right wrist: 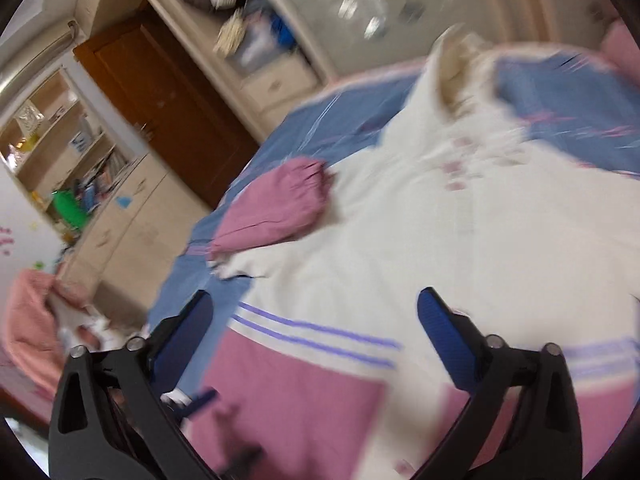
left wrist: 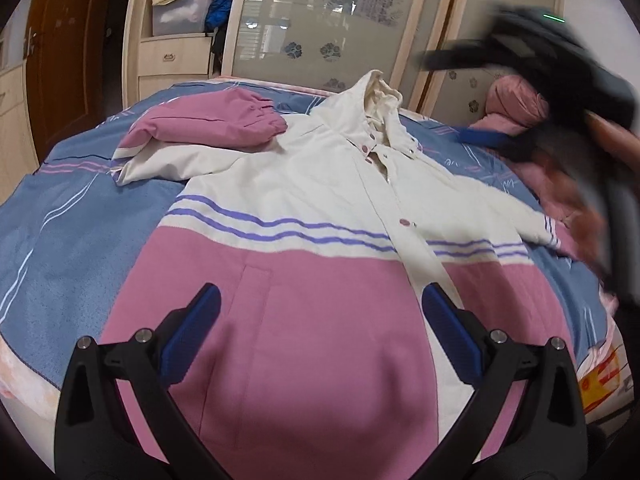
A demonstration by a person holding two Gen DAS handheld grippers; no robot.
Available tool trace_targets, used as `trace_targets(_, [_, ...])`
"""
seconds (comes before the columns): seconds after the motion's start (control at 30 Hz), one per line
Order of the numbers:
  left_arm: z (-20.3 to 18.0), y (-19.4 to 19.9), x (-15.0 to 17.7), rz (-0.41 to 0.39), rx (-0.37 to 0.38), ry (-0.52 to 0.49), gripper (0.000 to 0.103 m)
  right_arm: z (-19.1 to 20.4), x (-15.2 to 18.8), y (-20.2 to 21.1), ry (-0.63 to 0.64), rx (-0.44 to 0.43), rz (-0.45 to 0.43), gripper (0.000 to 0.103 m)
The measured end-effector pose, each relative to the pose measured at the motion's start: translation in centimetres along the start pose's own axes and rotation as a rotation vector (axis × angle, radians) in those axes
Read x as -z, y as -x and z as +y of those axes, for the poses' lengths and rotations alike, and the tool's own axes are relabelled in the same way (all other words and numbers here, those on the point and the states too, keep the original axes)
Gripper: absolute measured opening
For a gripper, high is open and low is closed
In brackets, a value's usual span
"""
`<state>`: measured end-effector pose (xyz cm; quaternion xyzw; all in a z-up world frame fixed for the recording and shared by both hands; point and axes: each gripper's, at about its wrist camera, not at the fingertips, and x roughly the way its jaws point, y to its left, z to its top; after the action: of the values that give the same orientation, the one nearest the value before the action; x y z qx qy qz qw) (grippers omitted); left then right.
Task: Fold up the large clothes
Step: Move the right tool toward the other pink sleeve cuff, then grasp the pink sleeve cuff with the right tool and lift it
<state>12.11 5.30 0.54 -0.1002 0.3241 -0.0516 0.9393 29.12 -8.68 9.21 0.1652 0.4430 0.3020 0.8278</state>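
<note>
The cream-and-pink hooded jacket lies spread front-up on the blue bed. Its folded pink left sleeve could slip open. Left gripper hovers open, empty; right gripper, equally open, might snag fabric.

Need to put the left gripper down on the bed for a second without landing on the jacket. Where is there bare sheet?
Bare blue sheet lies left of the jacket, below its folded pink sleeve, out to the bed's edge. A narrower strip runs behind that sleeve toward the wardrobe. The right side is crowded: the other sleeve, a pink bundle and the blurred right gripper.
</note>
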Motion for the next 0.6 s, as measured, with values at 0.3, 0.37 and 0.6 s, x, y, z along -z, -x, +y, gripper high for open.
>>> trace_targets(0.3, [1.0,-1.9,-1.7,-0.008,-0.024,0.016,0.101,1.2,-7.8,-13.7,0.001,0.061,0.124,0.065])
trace_targets(0.37, [1.5,-2.3,-2.1,-0.019,-0.040,0.014,0.101,0.8,-8.9,-15.4,-0.012,0.078,0.131,0.065])
trace_targets(0.6, [3.9,-2.6,-2.8,-0.018,-0.039,0.086,0.101,0.5,-10.6,-20.4,-0.059,0.036,0.178,0.065])
